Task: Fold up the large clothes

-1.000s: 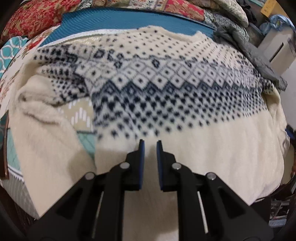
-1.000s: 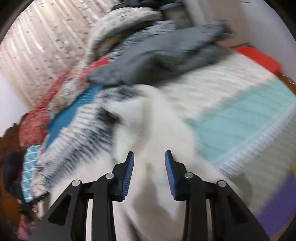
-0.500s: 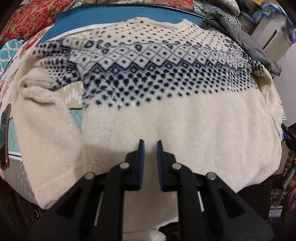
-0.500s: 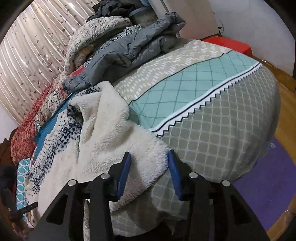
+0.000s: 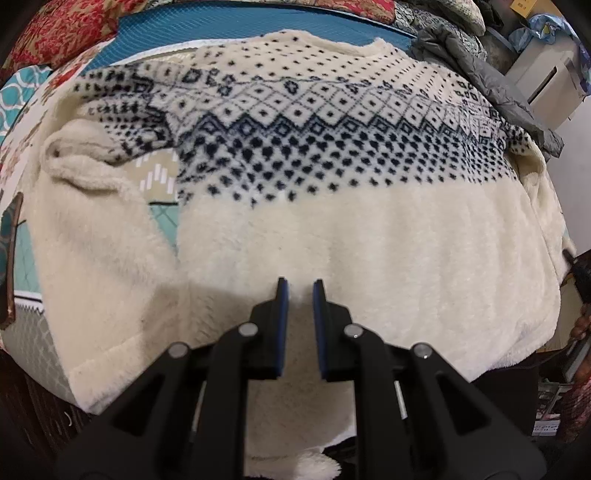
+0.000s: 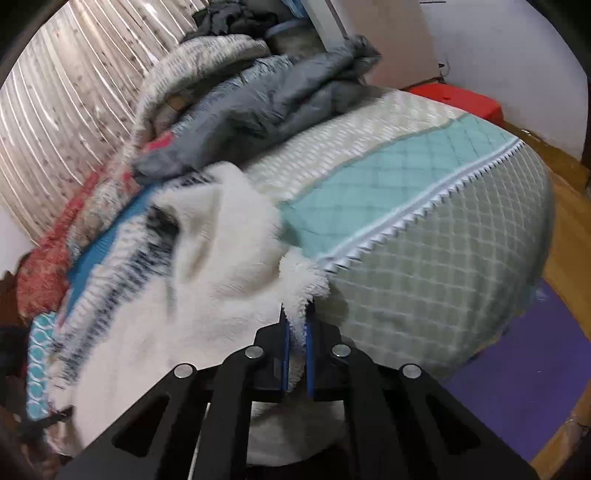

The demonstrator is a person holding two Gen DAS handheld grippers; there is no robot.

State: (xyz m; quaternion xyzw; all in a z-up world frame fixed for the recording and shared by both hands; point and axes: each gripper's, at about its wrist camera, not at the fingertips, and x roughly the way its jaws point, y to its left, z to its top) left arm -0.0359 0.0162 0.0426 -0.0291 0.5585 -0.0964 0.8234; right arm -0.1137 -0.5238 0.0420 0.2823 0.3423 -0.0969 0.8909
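Note:
A cream fleece sweater (image 5: 351,236) with a navy diamond pattern across the chest lies spread flat on the bed, neck at the far side. My left gripper (image 5: 299,291) sits at the middle of its near hem, jaws nearly together with cream fleece between the pads. In the right wrist view the sweater (image 6: 207,280) lies along the bed's left part. My right gripper (image 6: 296,317) is at its near right corner, and the jaws stand close together with the fluffy edge pinched between the blue pads. The left sleeve (image 5: 85,173) lies folded over beside the body.
A patterned quilt (image 6: 424,229) in teal, beige and grey covers the bed. A grey jacket (image 6: 266,107) and piled bedding lie at the far side near the curtain. A blue mat (image 5: 221,22) lies beyond the sweater. A purple rug (image 6: 524,387) covers the floor at right.
The right gripper's jaws have closed from wide apart onto the sweater's fluffy corner. The sweater now lies flatter and more spread out. The left gripper stays shut at the hem.

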